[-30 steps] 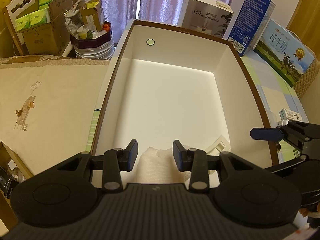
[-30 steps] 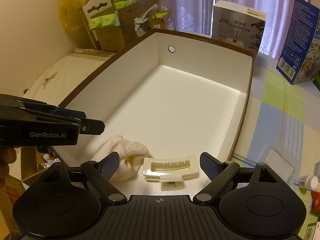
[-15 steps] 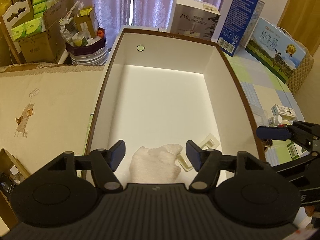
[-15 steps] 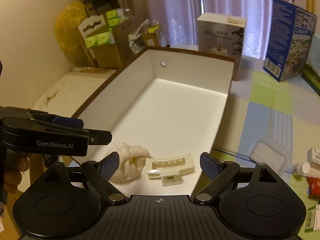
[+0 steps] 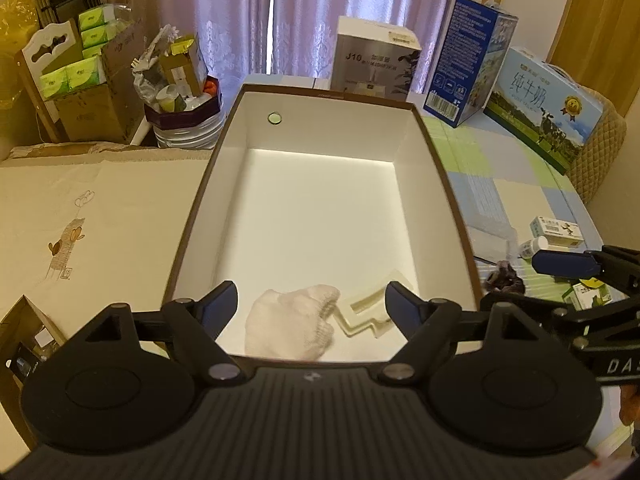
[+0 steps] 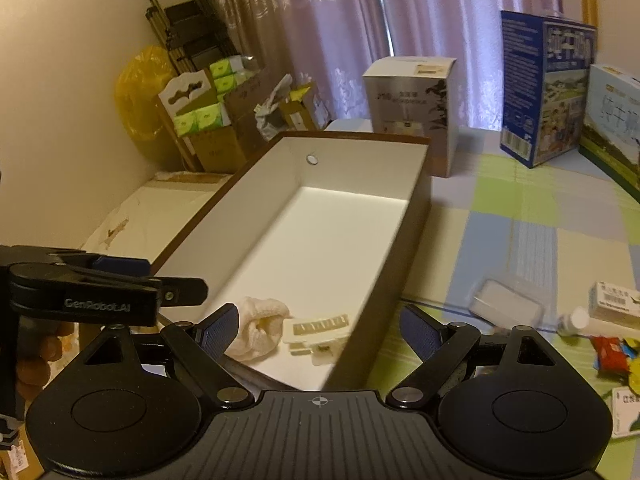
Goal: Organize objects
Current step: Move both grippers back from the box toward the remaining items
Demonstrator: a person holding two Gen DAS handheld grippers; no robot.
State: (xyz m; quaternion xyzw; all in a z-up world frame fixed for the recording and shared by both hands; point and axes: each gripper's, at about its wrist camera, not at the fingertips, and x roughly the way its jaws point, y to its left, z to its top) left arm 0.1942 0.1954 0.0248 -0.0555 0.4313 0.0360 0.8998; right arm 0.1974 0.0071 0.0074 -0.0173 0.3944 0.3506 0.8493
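Now that the left gripper [image 5: 310, 306], jaws opening and empty, has released the white sock [image 5: 294, 326] beside the cream clip [image 5: 366, 312] in the box's [image 5: 188, 240] near end, the open, empty right gripper [image 6: 316, 330] can fetch more.

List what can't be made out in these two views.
- Dark bundle, left wrist view: blurred, partly behind the box rim; what it is cannot be told.
- Small bottle and packets, right wrist view: too small and blurred to read.
- Sock, left wrist view: near end hidden by the left tool body.
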